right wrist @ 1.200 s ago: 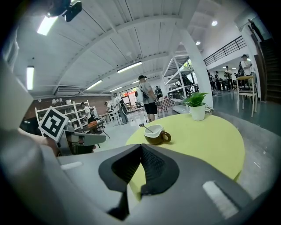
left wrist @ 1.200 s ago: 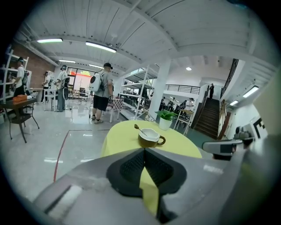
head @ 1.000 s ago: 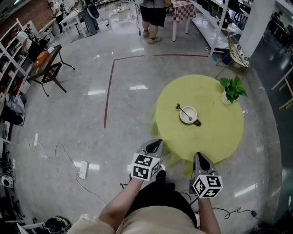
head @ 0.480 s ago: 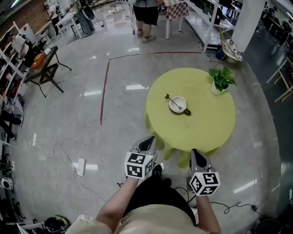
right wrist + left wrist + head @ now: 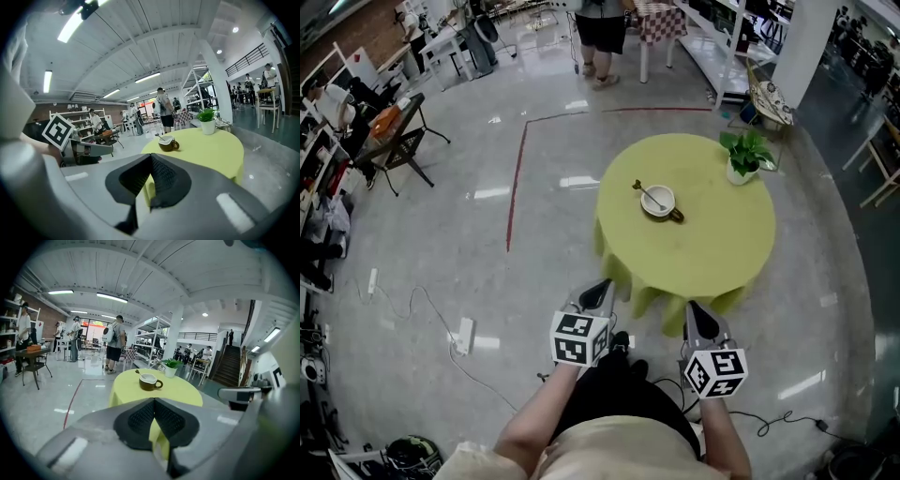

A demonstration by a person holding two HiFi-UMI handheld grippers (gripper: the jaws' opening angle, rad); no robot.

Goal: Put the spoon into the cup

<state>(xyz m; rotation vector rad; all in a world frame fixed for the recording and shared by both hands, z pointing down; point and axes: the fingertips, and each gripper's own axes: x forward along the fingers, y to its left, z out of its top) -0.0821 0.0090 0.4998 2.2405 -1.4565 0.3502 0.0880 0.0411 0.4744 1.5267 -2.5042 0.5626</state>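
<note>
Spoon (image 5: 645, 191): bowl end inside cup (image 5: 660, 202), hard to make out; handle sticks out over the rim. Cup: mid-table (image 5: 712, 253), plant (image 5: 742, 155) by the far edge. Open floor all round. Left gripper (image 5: 600, 287), right gripper (image 5: 697, 313): I see both closed, empty, well short of the cup.

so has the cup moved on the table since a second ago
No. The cup sits at the same spot on the yellow table, with the same gap to the potted plant; only the view has shifted.
</note>
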